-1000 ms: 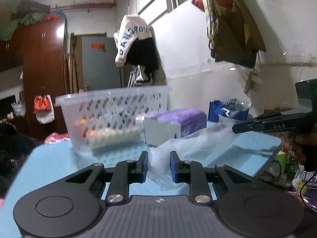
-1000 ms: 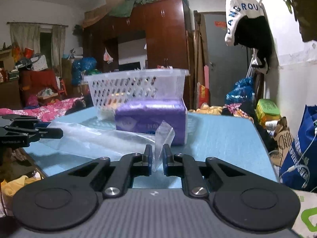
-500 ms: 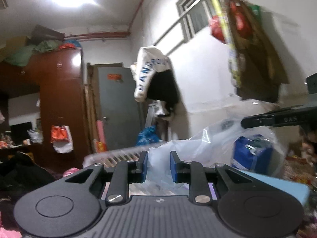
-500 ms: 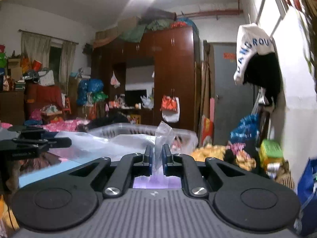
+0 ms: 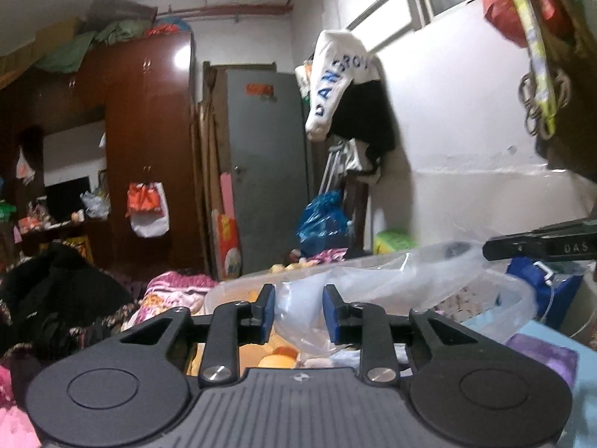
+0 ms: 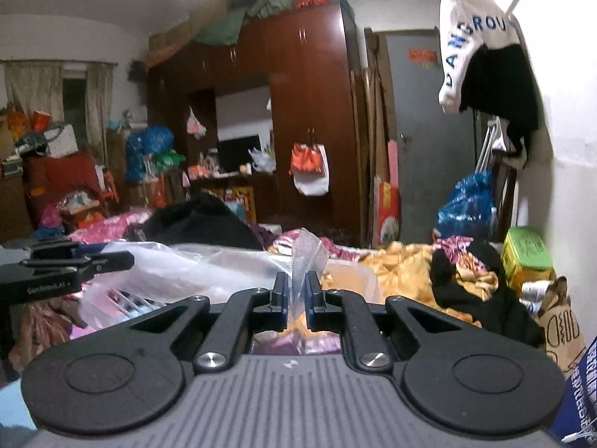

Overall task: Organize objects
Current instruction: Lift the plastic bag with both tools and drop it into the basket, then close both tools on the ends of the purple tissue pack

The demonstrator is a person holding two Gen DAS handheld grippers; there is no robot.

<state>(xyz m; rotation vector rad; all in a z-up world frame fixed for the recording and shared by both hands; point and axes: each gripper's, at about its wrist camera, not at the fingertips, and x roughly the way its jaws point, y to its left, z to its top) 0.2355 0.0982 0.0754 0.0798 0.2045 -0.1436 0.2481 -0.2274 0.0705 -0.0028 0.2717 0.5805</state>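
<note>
The big clear floppy plastic bag [image 5: 391, 280] hangs stretched sideways between both claws, right above the see-through plastic basket [image 5: 515, 298]. The left claw [image 5: 298, 308] and the right claw [image 6: 294, 295] are each clamped on one end. I think it must go straight down.

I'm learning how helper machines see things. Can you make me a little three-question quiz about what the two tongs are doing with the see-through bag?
1. True or false: both the left tongs and the right tongs pinch the clear plastic bag.
2. What lies right under the bag? A) the white plastic basket B) a metal pot C) a shoe
3. Fill in: the box on the blue table, near the basket, is ______ in colour.

Key:
1. True. Each pair has bag film between its pads.
2. A. The bag hangs over the basket's rim.
3. Purple. The purple box shows at the lower right of the left view.
</note>
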